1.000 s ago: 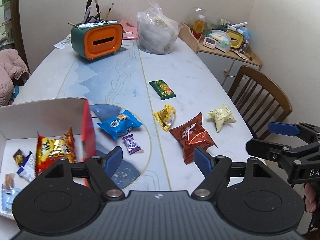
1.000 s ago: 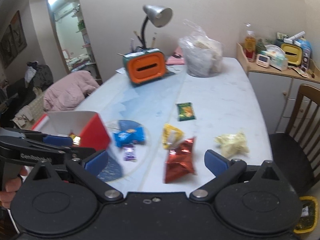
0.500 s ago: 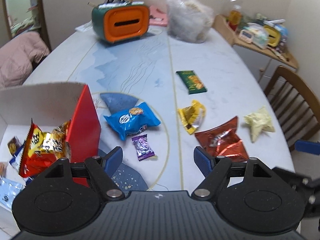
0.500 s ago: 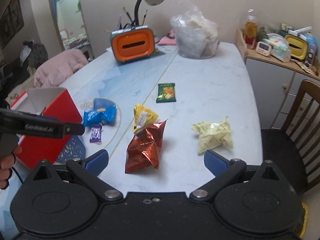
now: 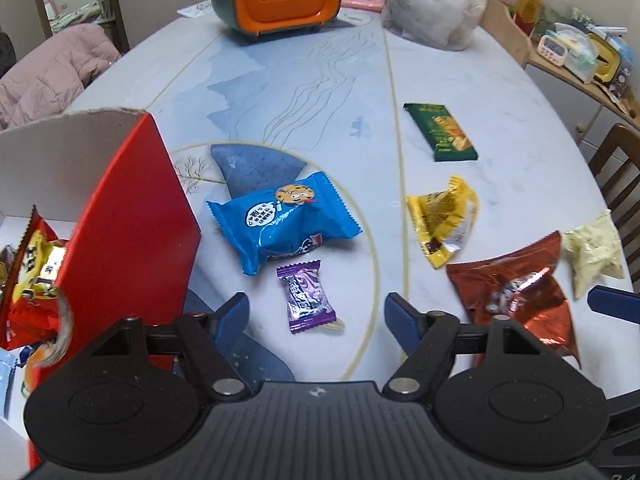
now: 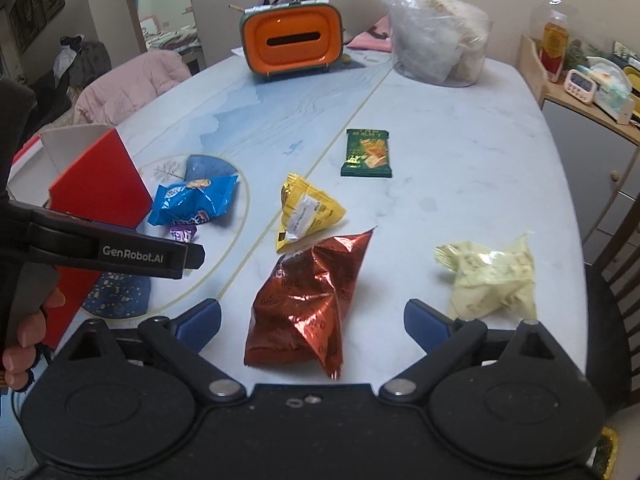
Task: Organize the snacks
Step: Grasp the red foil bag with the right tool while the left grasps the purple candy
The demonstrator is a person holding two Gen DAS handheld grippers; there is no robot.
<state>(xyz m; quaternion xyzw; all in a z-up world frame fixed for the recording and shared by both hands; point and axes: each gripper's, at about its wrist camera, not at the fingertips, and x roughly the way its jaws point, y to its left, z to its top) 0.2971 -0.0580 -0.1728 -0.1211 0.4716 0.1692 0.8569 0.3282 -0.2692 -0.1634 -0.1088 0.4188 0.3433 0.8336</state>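
Hovering low over the pale marbled desk [image 5: 460,92], the left tongs [image 5: 316,312] stand spread apart and hold nothing, with a small purple-wrapped candy [image 5: 309,297] lying on the desk between their blue tips. Just beyond the candy lies a blue cookie packet [image 5: 280,224], and to the left of both stands an open red cardboard box [image 5: 132,216] with white inner walls, in which a red-and-yellow snack bag [image 5: 30,276] leans. The right tongs [image 6: 312,320] are likewise wide apart and empty, and a crinkled red foil bag [image 6: 308,304] lies on the desk between their tips. A yellow foil packet [image 6: 306,210] rests just beyond the red bag, its corner touching or nearly touching it, while a flat dark green packet [image 6: 366,154] lies farther off toward the middle. A pale cream crumpled bag [image 6: 488,276] sits to the right, near the desk's edge. At the far end stand an orange-and-green organizer box [image 6: 294,42] and a clear plastic bag [image 6: 438,46].
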